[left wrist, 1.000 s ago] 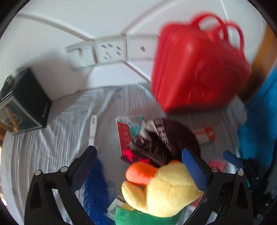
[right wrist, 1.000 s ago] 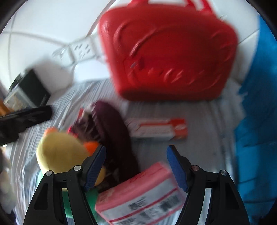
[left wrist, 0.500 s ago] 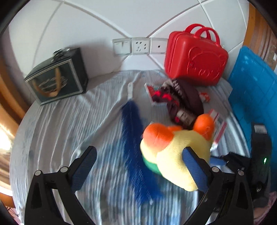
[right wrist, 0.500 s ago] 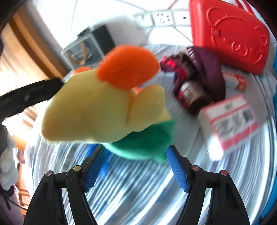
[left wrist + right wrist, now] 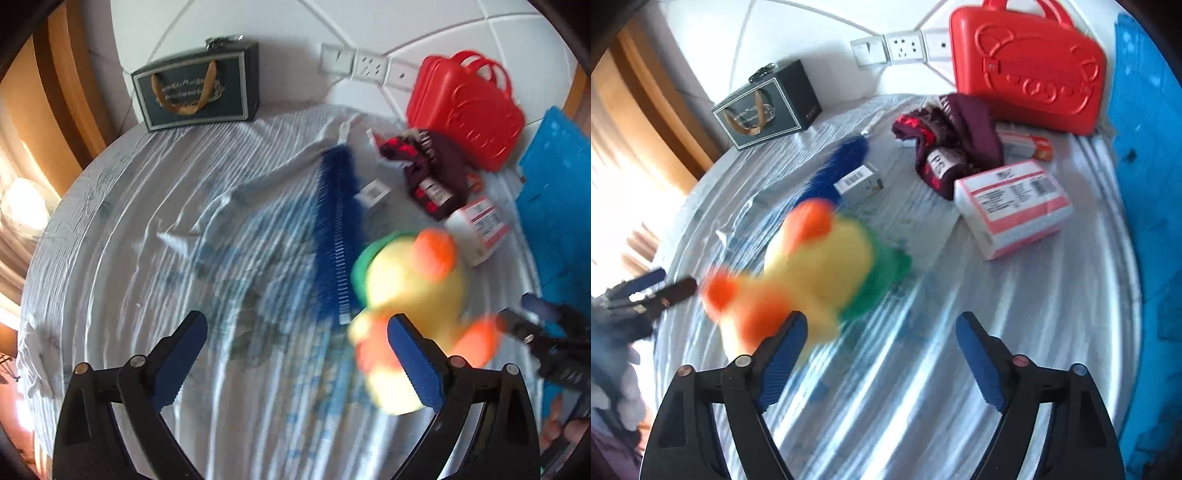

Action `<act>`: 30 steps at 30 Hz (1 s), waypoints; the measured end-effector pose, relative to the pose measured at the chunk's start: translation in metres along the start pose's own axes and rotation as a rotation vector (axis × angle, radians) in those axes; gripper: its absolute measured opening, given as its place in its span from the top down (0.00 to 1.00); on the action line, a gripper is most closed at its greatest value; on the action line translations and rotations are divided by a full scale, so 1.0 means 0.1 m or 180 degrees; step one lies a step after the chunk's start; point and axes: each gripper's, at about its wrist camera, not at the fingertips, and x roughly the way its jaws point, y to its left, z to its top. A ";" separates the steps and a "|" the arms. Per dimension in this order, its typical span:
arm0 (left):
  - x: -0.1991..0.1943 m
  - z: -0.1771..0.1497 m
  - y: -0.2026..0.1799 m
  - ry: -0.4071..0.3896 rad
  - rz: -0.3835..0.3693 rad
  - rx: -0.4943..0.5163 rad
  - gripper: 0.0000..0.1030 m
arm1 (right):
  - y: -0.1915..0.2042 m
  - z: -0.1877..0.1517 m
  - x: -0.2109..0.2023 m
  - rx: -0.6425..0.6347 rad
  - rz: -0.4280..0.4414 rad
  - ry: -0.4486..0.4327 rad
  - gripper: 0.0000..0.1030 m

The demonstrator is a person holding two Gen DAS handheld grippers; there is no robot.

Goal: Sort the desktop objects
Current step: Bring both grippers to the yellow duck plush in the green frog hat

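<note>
Both tongs wide, left tongs [image 5: 297, 363] empty, right tongs [image 5: 881, 360] opening, empty

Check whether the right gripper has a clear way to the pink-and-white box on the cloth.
Probably yes. The right gripper has its jaws opening with nothing between them, and only bare striped cloth separates it from the pink-and-white box; the plush duck sits off to the side.

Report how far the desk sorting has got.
Done: nothing looks grouped yet. In hand: neither gripper holds anything; the blurred plush duck is beside the right gripper, whose jaws are opening. Left: blue brush, pink box, small box and dark cloth lie scattered.
</note>
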 end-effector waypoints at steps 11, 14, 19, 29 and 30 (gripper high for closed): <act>0.47 -0.69 -0.61 0.0603 -0.0309 -0.0008 0.03 | -0.21 -0.17 -0.02 -0.0038 -0.0087 0.0116 0.14; 0.61 -0.80 -0.57 0.0701 -0.0195 -0.0022 0.00 | -0.16 -0.20 0.08 -0.0112 -0.0028 0.0225 0.14; 0.51 -0.72 -0.42 0.0492 0.0300 0.0295 0.00 | 0.01 -0.31 0.19 -0.0289 0.0104 0.0374 0.14; 0.11 -0.51 0.08 0.0275 0.0231 -0.0466 0.00 | 0.24 -0.22 0.18 -0.0528 0.0273 0.0300 0.03; 0.08 -0.55 0.04 0.0262 0.0102 -0.0641 0.00 | 0.23 -0.19 0.18 -0.0534 0.0253 0.0287 0.02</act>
